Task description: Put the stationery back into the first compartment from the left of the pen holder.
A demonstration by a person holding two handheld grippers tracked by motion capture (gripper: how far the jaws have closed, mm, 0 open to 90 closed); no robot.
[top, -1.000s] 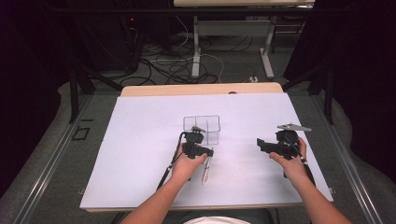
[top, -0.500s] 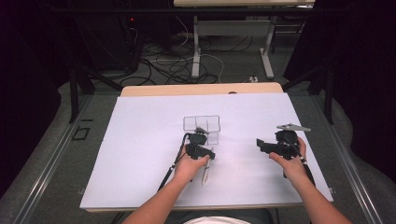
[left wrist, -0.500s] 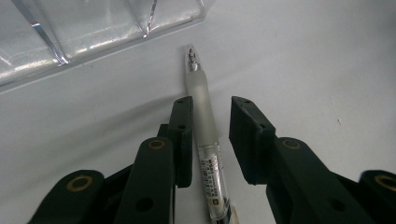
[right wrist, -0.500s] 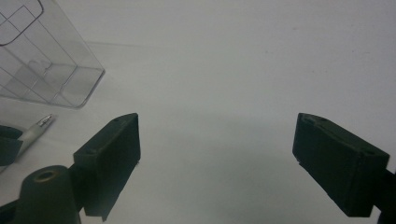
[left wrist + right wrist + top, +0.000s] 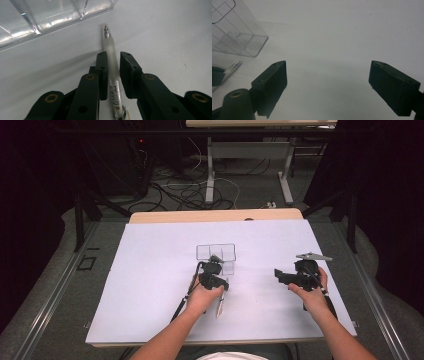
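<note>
Left gripper point(image 5: 113, 72): jaws have just been closing and now stand clamped on a pen point(image 5: 113, 75), one pad against each side of the barrel. In the left gripper view the pen runs along the gap between the jaws toward 12 o'clock. Its frosted grip section and metal tip project past the jaw ends, and the clear printed barrel trails back toward the gripper body. The tip lies close to the white table sheet point(image 5: 162, 32) and points at the near wall of a clear plastic organizer point(image 5: 50, 17), which sits at 11 o'clock from the jaws, near the tip but apart from it.

In the high view the left gripper point(image 5: 216, 279) sits near table centre, with the pen point(image 5: 220, 305) slanting back toward 6 o'clock beside the hand. The organizer point(image 5: 216, 252) stands just beyond the gripper at 12 o'clock, its compartments upright.

Right gripper point(image 5: 328, 82): jaws stand wide apart with bare sheet between them. In its own view the organizer point(image 5: 234, 32) appears at 10 o'clock, and the pen tip point(image 5: 235, 64) at 9 o'clock.

In the high view the right gripper point(image 5: 282, 276) lies at 3 o'clock from the left one, well apart, jaws directed toward it. The white sheet point(image 5: 150, 270) covers the table beneath both.
</note>
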